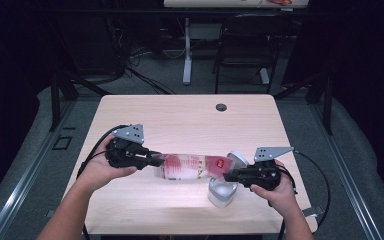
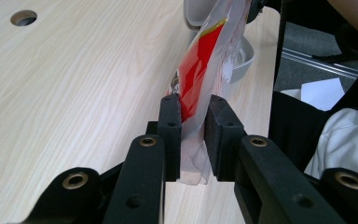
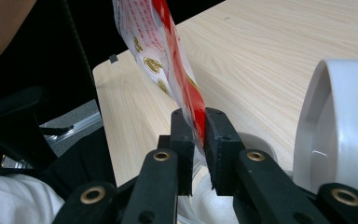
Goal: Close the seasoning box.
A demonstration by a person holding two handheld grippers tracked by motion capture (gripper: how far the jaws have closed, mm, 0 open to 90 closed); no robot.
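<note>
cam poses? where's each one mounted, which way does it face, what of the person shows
High view: above the person's side, looking forward and down on the table; both forearms, left gripper, right gripper.
Left gripper view: rides that gripper, looks along its jaws at the pouch.
Right gripper view: rides that gripper, looks along its jaws; white container beside.
Shared: all three show the pouch, clamped at both ends.

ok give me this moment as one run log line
left gripper: shut on packet end | right gripper: shut on other end | packet: red and clear, stretched level between them | white container: open, under right end
</note>
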